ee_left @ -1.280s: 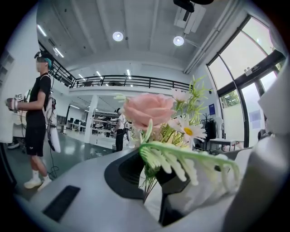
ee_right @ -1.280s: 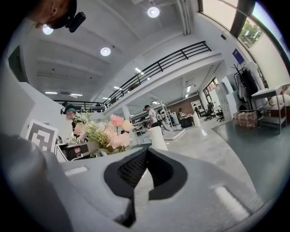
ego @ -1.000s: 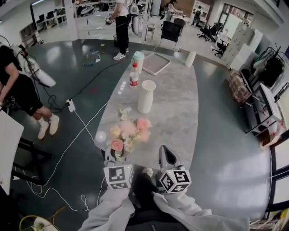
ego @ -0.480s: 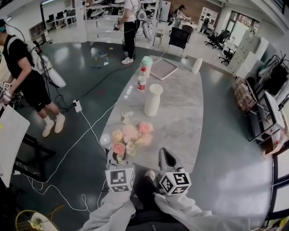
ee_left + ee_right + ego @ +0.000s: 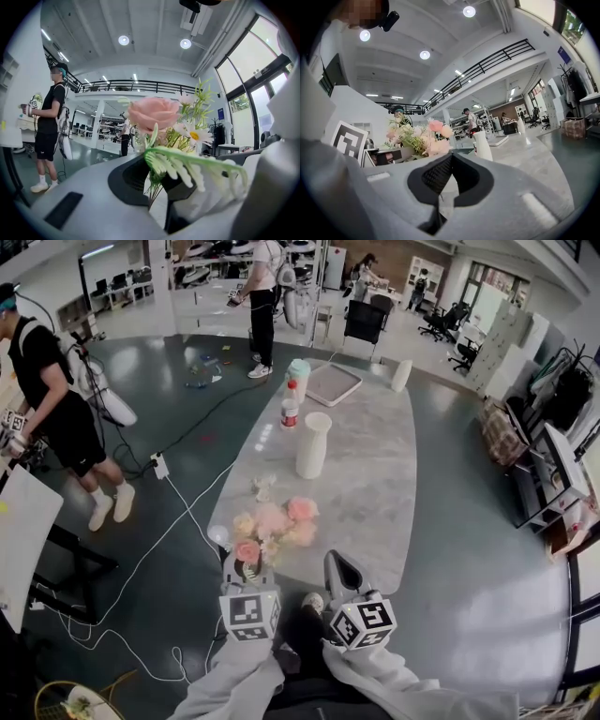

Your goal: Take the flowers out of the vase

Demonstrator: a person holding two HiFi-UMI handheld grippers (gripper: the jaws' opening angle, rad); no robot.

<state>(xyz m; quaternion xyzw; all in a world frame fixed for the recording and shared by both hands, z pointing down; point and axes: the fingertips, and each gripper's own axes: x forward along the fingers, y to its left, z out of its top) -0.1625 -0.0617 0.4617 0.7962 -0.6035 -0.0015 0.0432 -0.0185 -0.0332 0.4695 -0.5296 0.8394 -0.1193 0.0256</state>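
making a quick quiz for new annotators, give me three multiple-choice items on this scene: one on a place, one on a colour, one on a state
1. Where is the bouquet relative to the vase?
A. standing inside it
B. held in the left tool, apart from it
C. hidden behind it

2. What colour is the vase?
A. white
B. blue
C. black

3. How does the right tool stand?
A. wide open
B. shut on the stems
C. shut, with nothing in it

Answers:
1. B: the left gripper view shows the stems clamped between its pads, and the vase stands further along the table.
2. A: it shows plain white in the head view.
3. C: the right gripper view shows its pads meeting with nothing between them.
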